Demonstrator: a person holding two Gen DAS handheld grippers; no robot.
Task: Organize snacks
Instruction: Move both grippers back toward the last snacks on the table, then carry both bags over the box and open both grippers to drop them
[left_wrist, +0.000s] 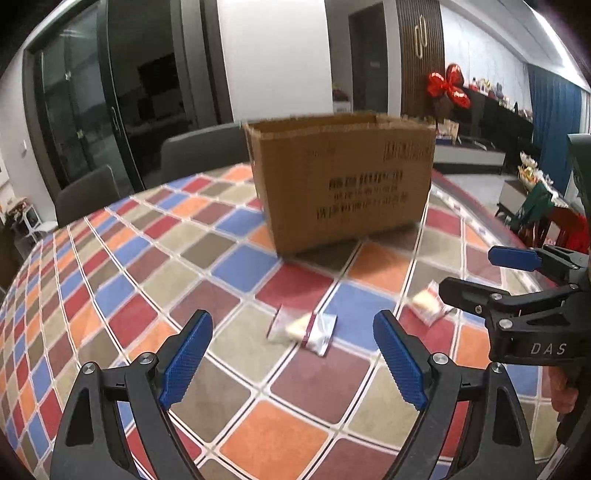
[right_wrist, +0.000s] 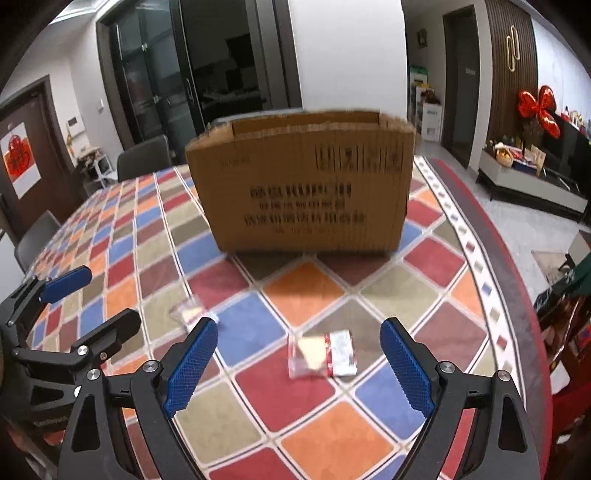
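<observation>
You're at the reach-in stage: your left hand-held gripper (left_wrist: 291, 360) and right hand-held gripper (right_wrist: 299, 363) both gape wide, empty. One packet (left_wrist: 303, 328) lies low centre, another (right_wrist: 322, 354) likewise (both blurred). Next, close on one, then carry it to the box (left_wrist: 343, 181) at upper centre.

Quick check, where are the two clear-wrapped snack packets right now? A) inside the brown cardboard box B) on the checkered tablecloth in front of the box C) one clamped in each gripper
B: both clear-wrapped snack packets lie on the checkered tablecloth before the brown cardboard box; the left gripper and right gripper are open and empty.
</observation>
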